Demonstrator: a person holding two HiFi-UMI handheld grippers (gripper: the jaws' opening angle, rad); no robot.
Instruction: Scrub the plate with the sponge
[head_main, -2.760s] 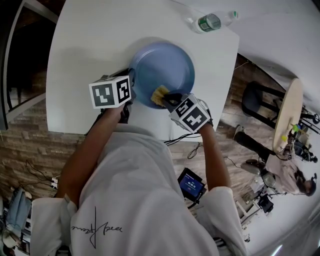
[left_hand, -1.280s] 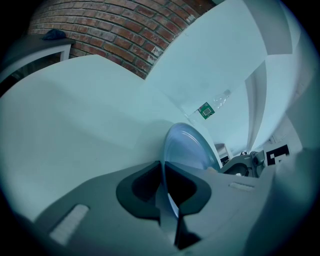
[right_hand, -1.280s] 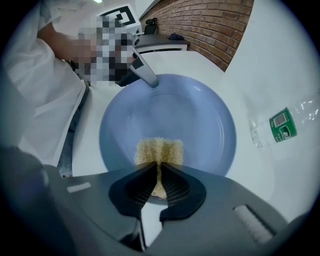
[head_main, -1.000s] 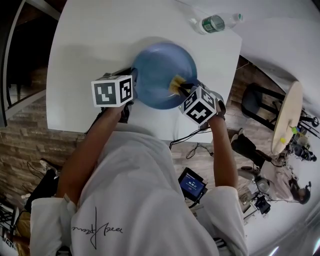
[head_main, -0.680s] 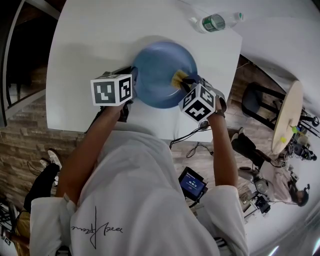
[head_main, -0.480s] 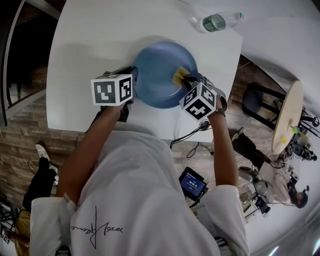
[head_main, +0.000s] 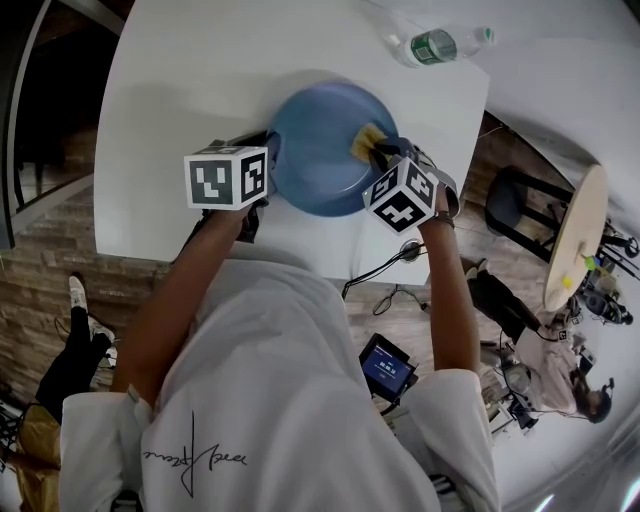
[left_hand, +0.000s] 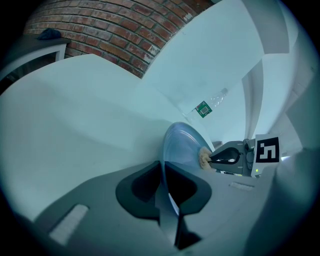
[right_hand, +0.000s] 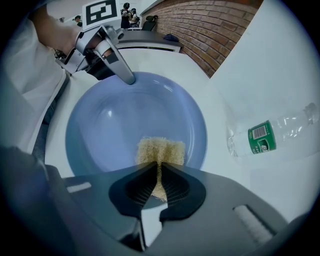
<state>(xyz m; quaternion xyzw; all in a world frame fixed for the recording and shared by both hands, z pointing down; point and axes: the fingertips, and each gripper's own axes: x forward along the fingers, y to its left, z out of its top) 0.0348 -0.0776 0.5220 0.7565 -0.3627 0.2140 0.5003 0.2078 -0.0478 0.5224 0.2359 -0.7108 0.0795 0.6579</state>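
A blue plate (head_main: 318, 150) lies on the white table (head_main: 180, 80). My left gripper (head_main: 268, 158) is shut on the plate's left rim; in the left gripper view the rim (left_hand: 172, 145) runs edge-on between its jaws (left_hand: 162, 172). My right gripper (head_main: 380, 152) is shut on a yellow sponge (head_main: 364, 139), which rests on the plate's inside near its right rim. From the right gripper view the sponge (right_hand: 160, 150) sticks out past the jaws (right_hand: 156, 167) onto the plate (right_hand: 125, 120), with the left gripper (right_hand: 129, 79) at the far rim.
A clear plastic bottle with a green label (head_main: 436, 45) lies on its side at the table's far right corner, also seen as the bottle (right_hand: 272, 132) close to the plate's right. The table's near edge (head_main: 300, 262) runs just below the plate. A stool (head_main: 520, 200) stands on the floor to the right.
My right gripper has carried the sponge from the plate's near-left part across to its right side, then a little farther away along that rim. The left gripper and plate have stayed put.
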